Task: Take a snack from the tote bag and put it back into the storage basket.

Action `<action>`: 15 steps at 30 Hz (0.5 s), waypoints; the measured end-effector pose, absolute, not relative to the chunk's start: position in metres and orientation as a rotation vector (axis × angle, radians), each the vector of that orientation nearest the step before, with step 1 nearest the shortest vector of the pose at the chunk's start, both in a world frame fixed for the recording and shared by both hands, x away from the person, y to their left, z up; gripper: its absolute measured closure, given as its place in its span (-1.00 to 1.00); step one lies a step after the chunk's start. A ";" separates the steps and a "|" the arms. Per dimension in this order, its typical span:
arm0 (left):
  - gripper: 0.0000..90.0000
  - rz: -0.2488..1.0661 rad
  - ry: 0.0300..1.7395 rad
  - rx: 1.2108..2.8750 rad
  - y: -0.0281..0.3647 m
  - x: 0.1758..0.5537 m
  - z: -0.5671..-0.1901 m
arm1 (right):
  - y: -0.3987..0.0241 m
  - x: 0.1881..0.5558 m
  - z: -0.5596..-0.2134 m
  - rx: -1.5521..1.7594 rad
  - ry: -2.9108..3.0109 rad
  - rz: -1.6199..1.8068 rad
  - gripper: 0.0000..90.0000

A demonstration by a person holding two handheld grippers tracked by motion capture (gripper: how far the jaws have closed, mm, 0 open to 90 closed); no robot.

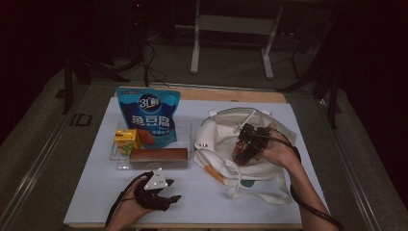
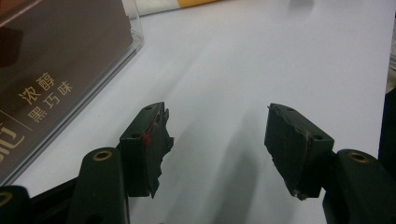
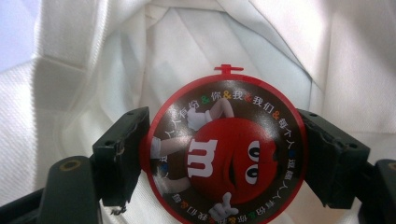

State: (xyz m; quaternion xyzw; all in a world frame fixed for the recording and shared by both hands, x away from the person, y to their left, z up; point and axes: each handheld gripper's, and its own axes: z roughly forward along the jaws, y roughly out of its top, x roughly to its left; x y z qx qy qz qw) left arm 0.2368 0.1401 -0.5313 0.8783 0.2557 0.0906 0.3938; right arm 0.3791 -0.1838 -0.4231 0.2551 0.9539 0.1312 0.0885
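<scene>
White counter (image 1: 96,192), right tool (image 1: 246,147) grips round candy tub (image 3: 224,149) by its rim over soft bag (image 1: 226,130): stiff, slick, light; left tool (image 1: 161,192) wide, w/ nothing in it.

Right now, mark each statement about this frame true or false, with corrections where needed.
1. The right gripper is shut on the round M&M's container. True.
2. The left gripper holds the brown box. False: its fingers stand apart over bare table, and the brown box lies in the clear tray.
3. The right gripper is over the white tote bag. True.
4. The blue snack pouch is inside the bag. False: the blue snack pouch stands at the tray.
</scene>
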 end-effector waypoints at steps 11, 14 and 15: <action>-0.13 0.228 0.649 2.228 0.140 0.237 -0.532 | -0.179 0.379 -0.416 0.724 2.836 0.420 -0.48; -0.13 0.227 0.649 2.228 0.140 0.237 -0.532 | -0.177 0.378 -0.414 0.723 2.837 0.423 -0.48; -0.13 0.227 0.649 2.229 0.140 0.237 -0.532 | -0.176 0.378 -0.413 0.722 2.836 0.422 -0.48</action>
